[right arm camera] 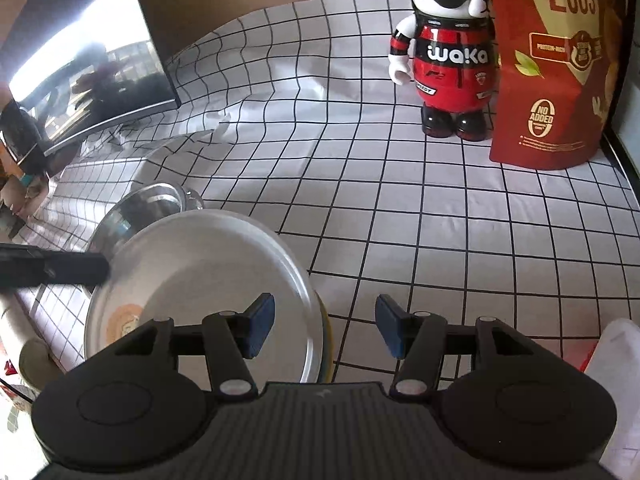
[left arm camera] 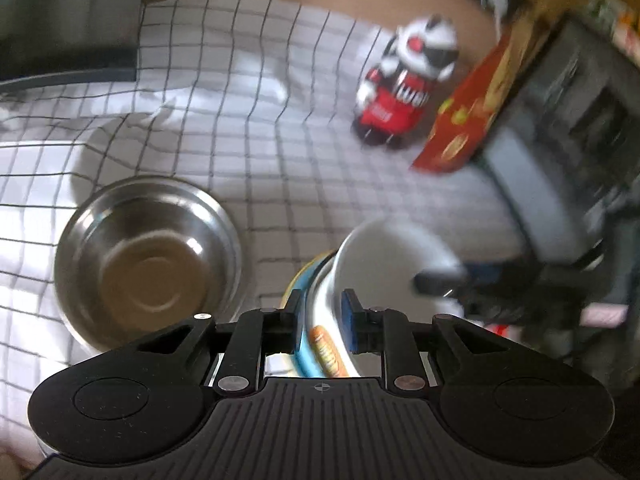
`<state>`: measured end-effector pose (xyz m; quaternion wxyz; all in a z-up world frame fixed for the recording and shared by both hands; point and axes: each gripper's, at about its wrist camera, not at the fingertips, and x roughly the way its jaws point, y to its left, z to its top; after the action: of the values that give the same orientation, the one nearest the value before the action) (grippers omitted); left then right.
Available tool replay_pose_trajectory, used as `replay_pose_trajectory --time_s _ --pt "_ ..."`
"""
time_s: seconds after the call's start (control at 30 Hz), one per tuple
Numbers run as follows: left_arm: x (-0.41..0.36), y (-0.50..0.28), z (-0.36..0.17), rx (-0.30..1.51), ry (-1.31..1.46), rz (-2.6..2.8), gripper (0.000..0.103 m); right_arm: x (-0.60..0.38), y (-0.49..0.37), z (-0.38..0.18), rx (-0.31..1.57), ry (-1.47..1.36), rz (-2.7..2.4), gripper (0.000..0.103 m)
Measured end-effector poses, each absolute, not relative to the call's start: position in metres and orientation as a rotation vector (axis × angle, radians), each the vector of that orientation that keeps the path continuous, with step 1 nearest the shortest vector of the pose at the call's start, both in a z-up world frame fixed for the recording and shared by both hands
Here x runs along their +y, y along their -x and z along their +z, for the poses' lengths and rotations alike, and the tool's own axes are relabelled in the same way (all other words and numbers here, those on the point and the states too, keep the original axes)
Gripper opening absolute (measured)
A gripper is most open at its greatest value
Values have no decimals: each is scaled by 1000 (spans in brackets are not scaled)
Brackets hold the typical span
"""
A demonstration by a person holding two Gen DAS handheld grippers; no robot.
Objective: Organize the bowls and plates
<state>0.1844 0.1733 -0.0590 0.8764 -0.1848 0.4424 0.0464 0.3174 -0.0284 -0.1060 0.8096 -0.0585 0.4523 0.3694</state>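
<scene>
Your left hand-held gripper (left arm camera: 322,322) had its jaws set close together around the near rim of the stacked plates (left arm camera: 332,344), a white plate on top of a blue one with a yellow edge showing beneath. The left pad looked to lie against the blue rim, while a sliver of gap showed at the right pad, so you seemed to be letting go rather than clamping; the blur leaves that unsure. Your right hand-held gripper (right arm camera: 325,328) stood with its jaws apart and nothing between them: its left finger hung over the right rim of the white plate (right arm camera: 192,272), its right finger over bare checked cloth.

Just beyond the stack, on its left as you looked along your left gripper, the steel bowl (left arm camera: 148,260) sat upright on the tabletop (right arm camera: 440,240), near the plates but apart from them in that view; from the right wrist its rim was partly hidden behind the white plate.

I judge the plates already gathered into one pile near the front edge of the tabletop, with the steel bowl yet to be given its place. Toward the far right corner stood a toy figure (right arm camera: 452,52) and a red egg pouch (right arm camera: 556,64), well apart from the dishes.
</scene>
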Motion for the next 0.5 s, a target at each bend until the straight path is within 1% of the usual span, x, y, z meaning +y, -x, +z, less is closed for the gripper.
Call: replay_pose_trajectory --time_s 0.07,0.1,0.13,0.2,0.23,0.27,0.3,0.4,0.5 --pt "174 -184 -69 962 387 121 24 -27 -316 -108 972 139 787 56" --pt "175 -184 -74 971 394 127 30 -27 -315 -110 976 148 779 56" --pt "177 -183 -78 975 408 133 32 -27 -316 -112 978 157 771 56" --pt "183 -185 -87 983 454 143 42 -28 -316 -117 985 178 745 56" --pt "187 -186 -93 980 487 141 45 -28 -317 -122 998 193 734 58" --pt "188 -187 -97 976 523 138 51 -28 -318 -125 1013 202 725 60" --pt "191 -189 -103 979 563 134 53 -29 -318 -128 1024 201 715 61" --pt "196 -197 -116 996 621 136 51 -28 -320 -135 1061 172 742 61" --pt "194 -200 -121 996 629 126 48 -27 -323 -149 1151 94 816 61"
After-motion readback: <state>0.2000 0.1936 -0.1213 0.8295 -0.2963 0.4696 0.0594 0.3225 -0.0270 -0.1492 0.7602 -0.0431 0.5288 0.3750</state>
